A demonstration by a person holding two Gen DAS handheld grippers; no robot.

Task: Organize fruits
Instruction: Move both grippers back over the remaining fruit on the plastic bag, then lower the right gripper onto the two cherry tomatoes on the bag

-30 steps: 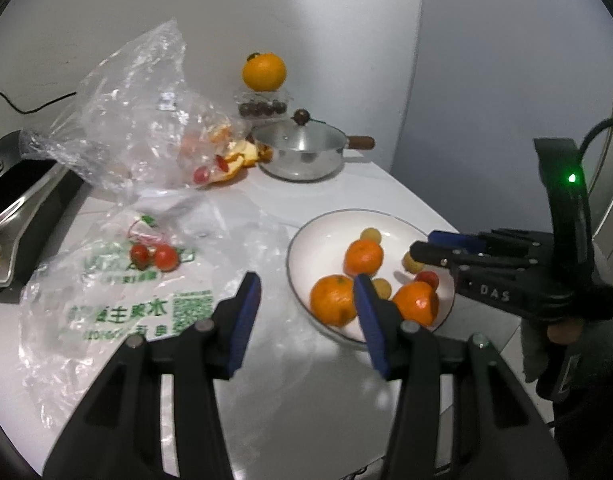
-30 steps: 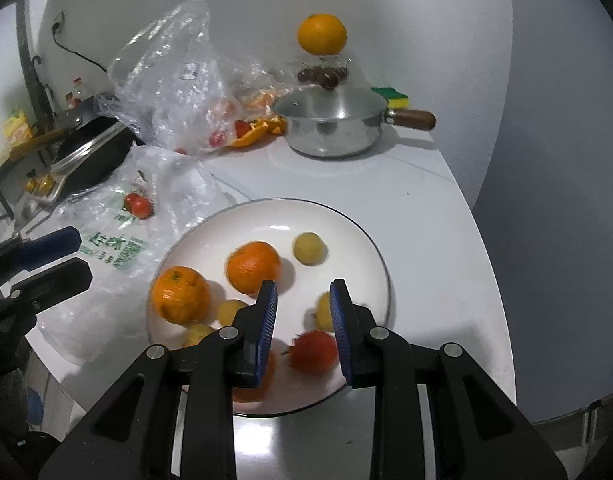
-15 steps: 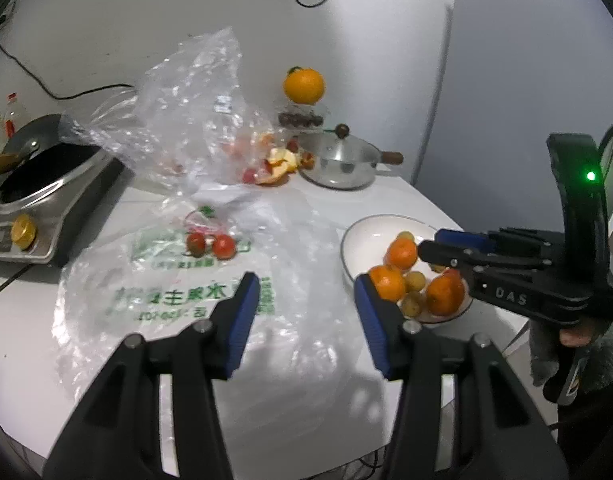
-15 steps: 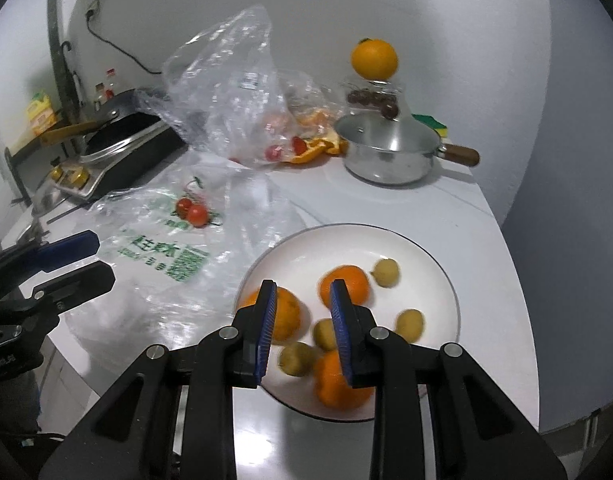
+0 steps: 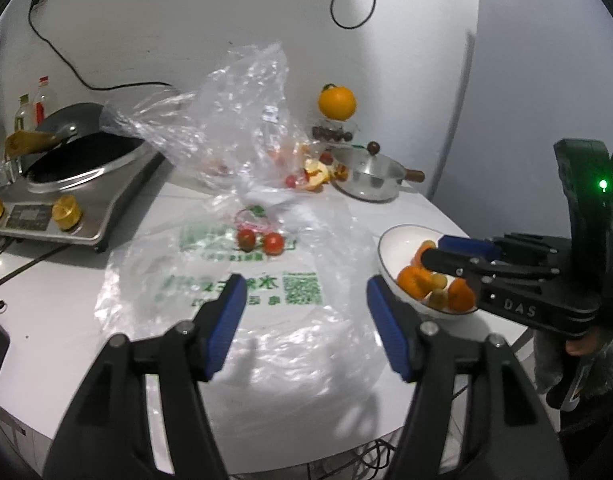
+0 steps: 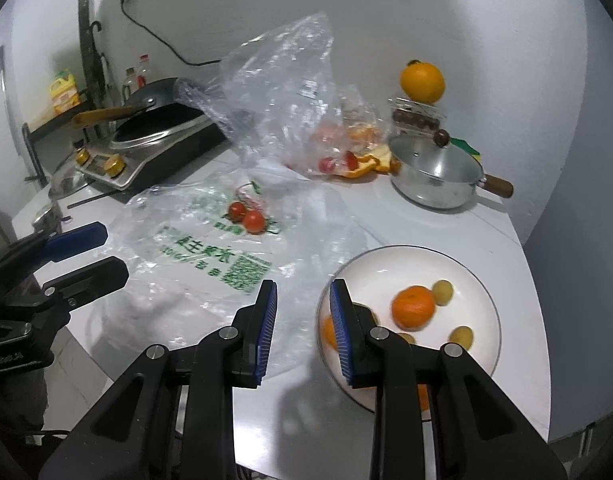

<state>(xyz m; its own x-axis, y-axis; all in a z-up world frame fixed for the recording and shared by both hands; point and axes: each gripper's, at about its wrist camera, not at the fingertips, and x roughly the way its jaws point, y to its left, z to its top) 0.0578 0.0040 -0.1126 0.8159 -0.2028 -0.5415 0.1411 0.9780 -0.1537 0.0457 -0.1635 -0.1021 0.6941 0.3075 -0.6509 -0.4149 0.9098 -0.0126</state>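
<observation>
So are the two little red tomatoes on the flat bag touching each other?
Touching, it seems. In the right wrist view the two tomatoes sit pressed side by side on the printed bag, with no gap showing. The left wrist view shows them close too.

place: home kitchen; I'm at a white counter (image 5: pixel 66 304) | signs: wok (image 5: pixel 78 148) on an induction cooker (image 5: pixel 86 204); lidded steel pot (image 6: pixel 434 176); oil bottles (image 6: pixel 134 76) by the wall; plate (image 6: pixel 390 264) of oranges; plastic shopping bags (image 5: pixel 242 128)
</observation>
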